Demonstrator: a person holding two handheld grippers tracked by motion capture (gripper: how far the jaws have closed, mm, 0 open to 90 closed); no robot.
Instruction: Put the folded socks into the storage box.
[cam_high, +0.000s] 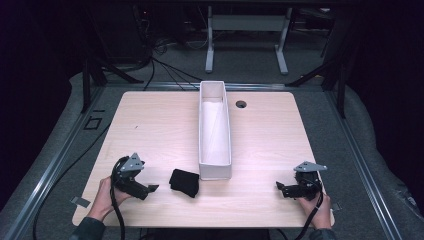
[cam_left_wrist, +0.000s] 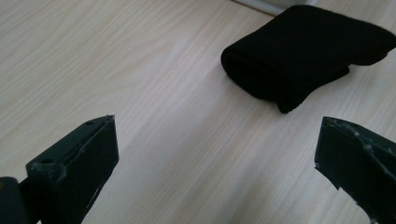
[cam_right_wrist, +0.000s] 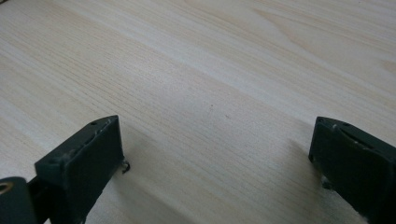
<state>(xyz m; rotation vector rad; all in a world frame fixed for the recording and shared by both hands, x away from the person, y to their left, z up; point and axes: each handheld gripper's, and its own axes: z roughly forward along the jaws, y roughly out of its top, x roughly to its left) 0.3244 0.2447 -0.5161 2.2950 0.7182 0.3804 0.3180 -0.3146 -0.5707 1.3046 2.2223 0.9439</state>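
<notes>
A folded black cloth lies on the wooden table, just in front of the near end of a long white box. My left gripper rests near the table's front left, held by a hand, pointing right toward the cloth and a short way from it. In the left gripper view the cloth sits ahead and to the upper right of my open left gripper, whose jaws hold nothing. My right gripper is at the front right, pointing left. In the right gripper view that right gripper stands open over bare wood.
The white box holds a pale sheet or liner. A round cable hole is in the table right of the box. Cables trail from both grippers off the front edge. Beyond the table stand a desk frame and floor cables.
</notes>
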